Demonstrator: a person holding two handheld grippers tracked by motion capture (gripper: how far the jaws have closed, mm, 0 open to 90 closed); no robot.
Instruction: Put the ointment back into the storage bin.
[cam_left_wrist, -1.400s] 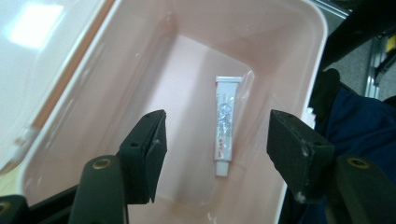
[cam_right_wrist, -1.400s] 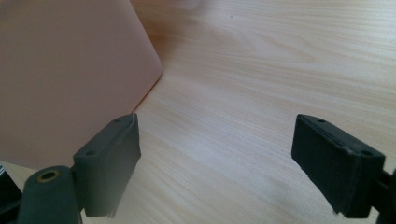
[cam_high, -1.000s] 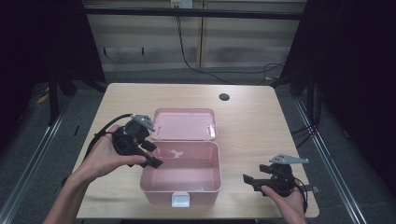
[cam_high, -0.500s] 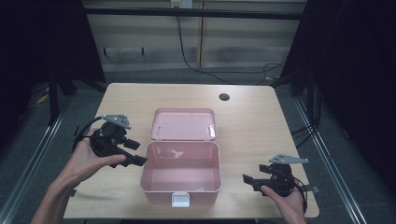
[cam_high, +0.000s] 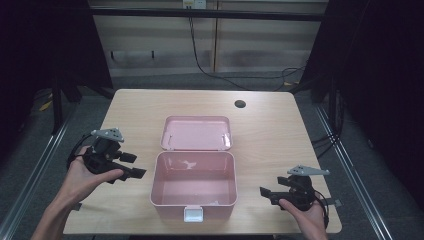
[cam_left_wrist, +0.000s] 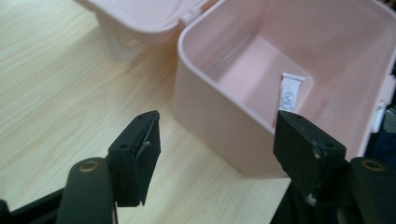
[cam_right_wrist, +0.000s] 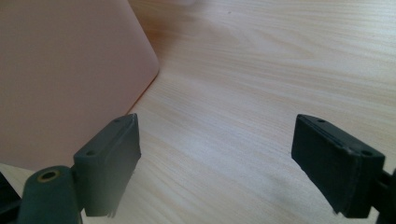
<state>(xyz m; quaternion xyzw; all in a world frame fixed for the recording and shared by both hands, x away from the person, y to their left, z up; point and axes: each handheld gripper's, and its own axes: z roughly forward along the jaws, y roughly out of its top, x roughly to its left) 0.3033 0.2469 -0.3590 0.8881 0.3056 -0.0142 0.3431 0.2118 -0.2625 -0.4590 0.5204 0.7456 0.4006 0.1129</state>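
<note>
The left gripper had drawn back from over the pink box toward the table's left edge, and its jaws had just been opening; they stood wide apart with nothing between them, the box's near corner and bare wood showing in the gap in the left gripper view. The box sat in the middle of the table, open, its lid laid flat behind it toward the far side, and its inside looked empty apart from a small white strip on one wall. That suggested the lid-opening step was finished and the left hand was clearing out. The right gripper rested near the front right corner, also spread open and empty, well apart from the box's right wall. Free room lay on both sides of the box and behind the lid, where a small dark hole marked the tabletop; both hands sat close to the table's edges.
</note>
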